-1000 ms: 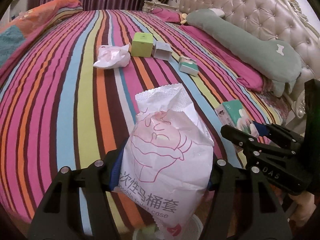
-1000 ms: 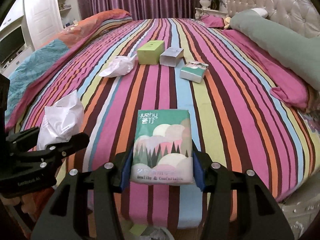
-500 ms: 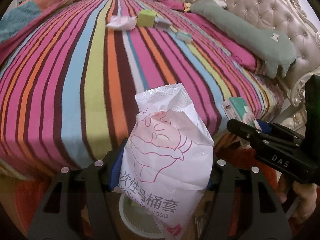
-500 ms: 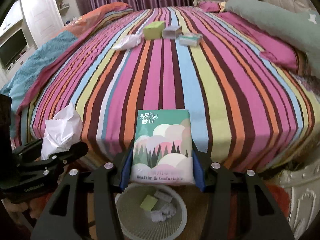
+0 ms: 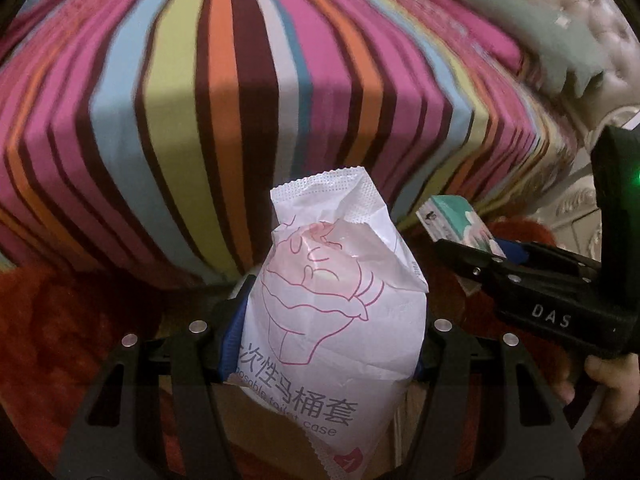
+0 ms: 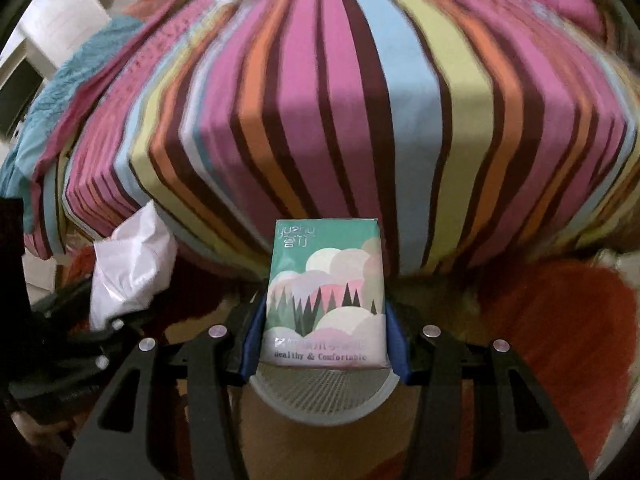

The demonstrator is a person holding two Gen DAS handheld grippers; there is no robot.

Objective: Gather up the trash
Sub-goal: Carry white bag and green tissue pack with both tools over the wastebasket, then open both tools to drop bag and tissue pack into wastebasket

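left wrist view shows two pieces of trash in hand, one per tool. the left gripper (image 5: 326,344) is clamped on a white toilet-seat-cover packet (image 5: 332,320) with a pink line drawing, held upright between its blue-padded fingers (image 5: 230,344). off to its right the right gripper (image 5: 492,258) is closed on a green tissue pack (image 5: 456,222), and a bit of the person's right hand (image 5: 612,388) shows under the handle.

from the right wrist camera that same green tissue pack (image 6: 326,292) sits squeezed upright between the right gripper (image 6: 324,344) pads, and directly beneath it is the rim of one pale mesh wastebasket (image 6: 324,396). at the left edge the white toilet-seat-cover packet (image 6: 130,268) pokes up from the left gripper (image 6: 80,328).

ahead of both tools the striped bedspread (image 5: 280,100) folds over the foot of the bed and hangs down, blurred. orange-red rug (image 6: 560,340) covers the floor beside the basket. a tufted cream headboard (image 5: 592,28) shows far right in the left camera, and a white cabinet (image 6: 56,28) and teal blanket (image 6: 48,112) far left in the right camera.
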